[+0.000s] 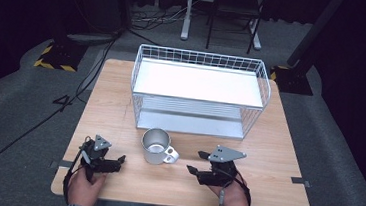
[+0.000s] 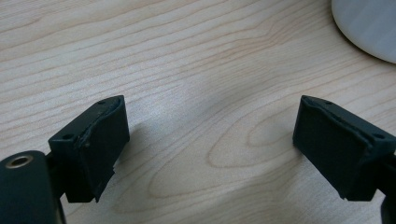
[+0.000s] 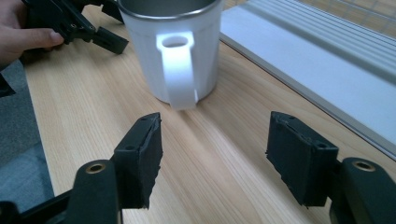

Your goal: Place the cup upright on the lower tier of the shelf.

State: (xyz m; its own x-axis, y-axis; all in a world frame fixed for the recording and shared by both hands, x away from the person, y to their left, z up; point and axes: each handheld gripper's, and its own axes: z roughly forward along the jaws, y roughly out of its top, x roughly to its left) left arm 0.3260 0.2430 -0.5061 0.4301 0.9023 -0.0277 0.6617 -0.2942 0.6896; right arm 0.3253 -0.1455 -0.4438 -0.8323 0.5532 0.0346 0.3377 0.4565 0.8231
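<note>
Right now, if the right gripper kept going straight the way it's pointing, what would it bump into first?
Most likely the metal mug. The right gripper is open and the mug's handle faces it dead ahead, with bare wooden table between them.

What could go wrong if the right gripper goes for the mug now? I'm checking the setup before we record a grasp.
1. The mug stands upright with its handle facing the open right gripper; a slightly off approach would likely push the mug or spin it instead of gripping it.
2. The wire rack stands close behind the mug, so a shove forward could knock it against the shelf.
3. The left gripper, also open, lies near the mug's other side and might collide.
</note>
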